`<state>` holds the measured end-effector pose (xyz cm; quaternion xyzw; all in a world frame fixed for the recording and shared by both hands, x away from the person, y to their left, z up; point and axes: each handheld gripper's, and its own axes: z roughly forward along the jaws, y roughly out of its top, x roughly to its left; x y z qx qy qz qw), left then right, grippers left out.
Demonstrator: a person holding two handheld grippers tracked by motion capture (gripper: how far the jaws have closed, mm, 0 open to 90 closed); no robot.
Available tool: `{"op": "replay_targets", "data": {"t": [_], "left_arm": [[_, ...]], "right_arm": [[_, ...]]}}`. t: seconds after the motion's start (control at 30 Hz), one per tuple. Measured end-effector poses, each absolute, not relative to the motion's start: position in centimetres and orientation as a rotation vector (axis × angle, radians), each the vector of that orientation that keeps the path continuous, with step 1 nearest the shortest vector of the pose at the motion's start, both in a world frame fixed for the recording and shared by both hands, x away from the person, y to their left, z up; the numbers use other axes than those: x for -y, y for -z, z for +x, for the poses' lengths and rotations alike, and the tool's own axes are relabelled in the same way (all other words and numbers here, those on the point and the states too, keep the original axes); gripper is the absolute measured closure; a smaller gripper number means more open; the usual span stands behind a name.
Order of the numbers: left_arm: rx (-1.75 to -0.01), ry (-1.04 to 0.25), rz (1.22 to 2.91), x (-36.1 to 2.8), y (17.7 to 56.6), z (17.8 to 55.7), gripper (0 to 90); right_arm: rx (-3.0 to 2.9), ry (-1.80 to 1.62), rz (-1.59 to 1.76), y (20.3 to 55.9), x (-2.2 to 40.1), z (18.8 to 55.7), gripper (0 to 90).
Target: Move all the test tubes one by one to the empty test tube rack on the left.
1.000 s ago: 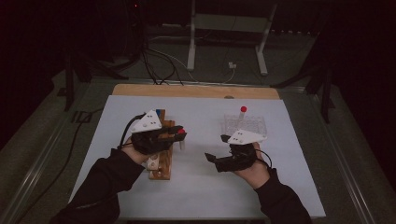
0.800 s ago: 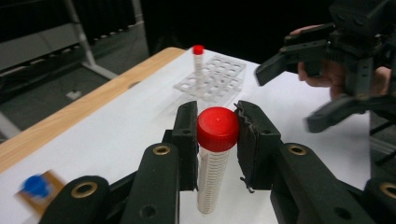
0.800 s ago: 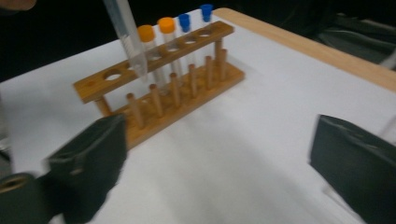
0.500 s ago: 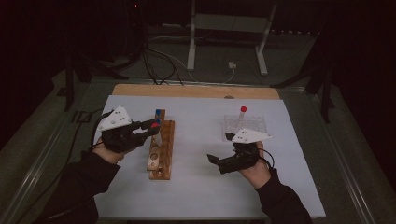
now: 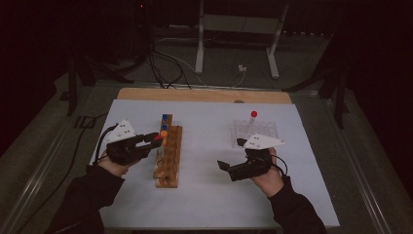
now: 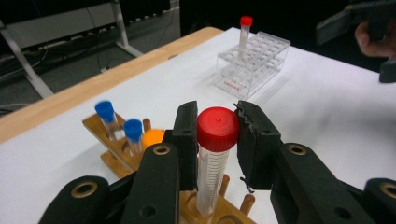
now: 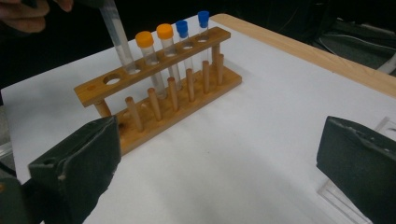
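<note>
White sheet over the tabletop (image 5: 214, 195), bare wood strip along the far edge. Dark room all round, grey floor, black cables and a white metal stand (image 5: 238, 39) at the back. Wooden rack (image 5: 168, 156) on the left half of the sheet w/ two blue-cap tubes (image 7: 191, 32) and two orange-cap tubes (image 7: 156, 46) standing in it. Clear plastic rack (image 5: 255, 131) on the right half, well apart, one red-cap tube upright in it. Left tool (image 6: 215, 140) clenched on a red-cap tube (image 6: 215, 154), gripped just under the cap, tube upright, its low end right at the wooden rack's top; in a hole or not, can't tell. Right tool (image 5: 231, 155) released, jaws just been opening, nothing between them, near the clear rack.
</note>
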<state>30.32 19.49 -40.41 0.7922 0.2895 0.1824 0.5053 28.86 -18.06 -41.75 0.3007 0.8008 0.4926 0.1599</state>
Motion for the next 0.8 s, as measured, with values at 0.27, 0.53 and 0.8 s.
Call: {"op": "replay_targets", "data": {"t": [0.27, 0.53, 0.8], "left_arm": [[-0.72, -0.428, 1.957, -19.2, 42.6, 30.5, 71.8], [-0.738, -0.422, 1.993, -19.1, 43.8, 30.7, 71.8], [-0.741, -0.403, 1.992, -19.2, 44.1, 30.7, 71.2]], "right_arm": [[-2.285, -1.412, 0.862, 41.8, 18.3, 28.9, 0.0], [-2.287, -1.412, 0.865, 41.7, 18.4, 28.9, 0.0], [-2.289, -1.421, 0.868, 41.7, 18.5, 29.0, 0.0]]}}
